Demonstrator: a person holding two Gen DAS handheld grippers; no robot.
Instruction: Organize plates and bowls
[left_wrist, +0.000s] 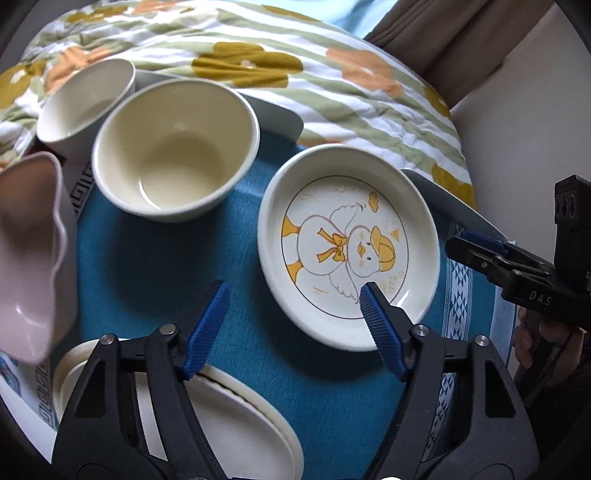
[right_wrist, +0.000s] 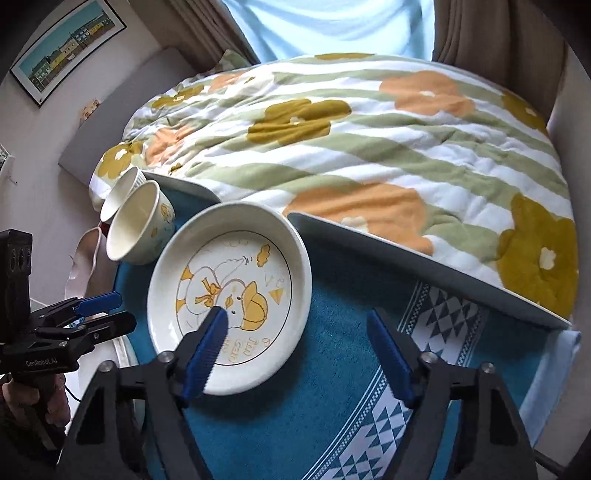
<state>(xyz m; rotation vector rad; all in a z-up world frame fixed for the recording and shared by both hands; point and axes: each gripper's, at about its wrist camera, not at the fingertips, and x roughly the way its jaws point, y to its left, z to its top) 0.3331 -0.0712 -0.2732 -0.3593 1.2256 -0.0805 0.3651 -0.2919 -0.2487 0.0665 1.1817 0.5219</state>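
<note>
A white duck-print plate lies on the blue cloth; it also shows in the right wrist view. My left gripper is open and empty, its right finger over the plate's near rim. My right gripper is open and empty, its left finger over the plate's near side; it shows from the side in the left wrist view. A cream bowl and a white cup stand behind, and a pink wavy bowl is at the left. A white plate stack lies under my left gripper.
The blue cloth covers a grey tray table beside a bed with a flowered quilt. The cloth's patterned white border lies at the right. A framed picture hangs on the left wall. My left gripper shows at the left.
</note>
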